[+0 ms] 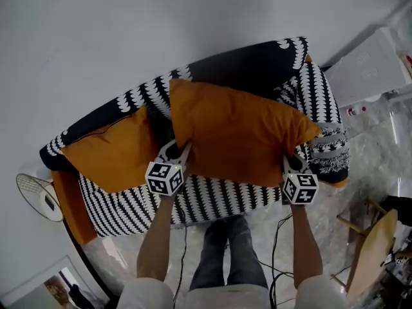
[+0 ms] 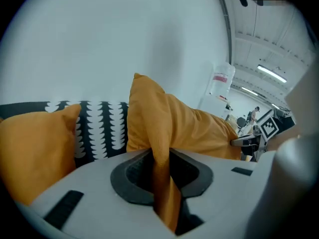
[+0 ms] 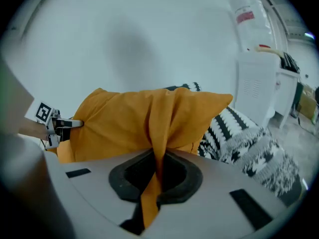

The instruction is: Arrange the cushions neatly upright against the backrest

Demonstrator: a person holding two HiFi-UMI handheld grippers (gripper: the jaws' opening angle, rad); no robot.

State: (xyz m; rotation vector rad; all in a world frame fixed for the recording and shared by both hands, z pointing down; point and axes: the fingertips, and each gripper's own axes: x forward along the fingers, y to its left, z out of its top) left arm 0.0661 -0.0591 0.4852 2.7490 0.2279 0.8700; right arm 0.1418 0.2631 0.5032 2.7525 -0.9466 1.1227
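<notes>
- The left gripper (image 1: 179, 152) and the right gripper (image 1: 292, 164) each pinch a near corner of the big orange cushion (image 1: 238, 134), held over the sofa (image 1: 219, 197).
- The cushion hides much of the backrest (image 1: 257, 62).

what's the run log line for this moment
left hand-held gripper: shut on large orange cushion | right hand-held gripper: shut on same cushion | second orange cushion: on sofa

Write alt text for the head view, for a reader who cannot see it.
Seen from above, the left claw and right claw each pinch a near corner of a large orange cushion, holding it over a black-and-white patterned sofa. A second orange cushion sits at the sofa's left end.
</notes>
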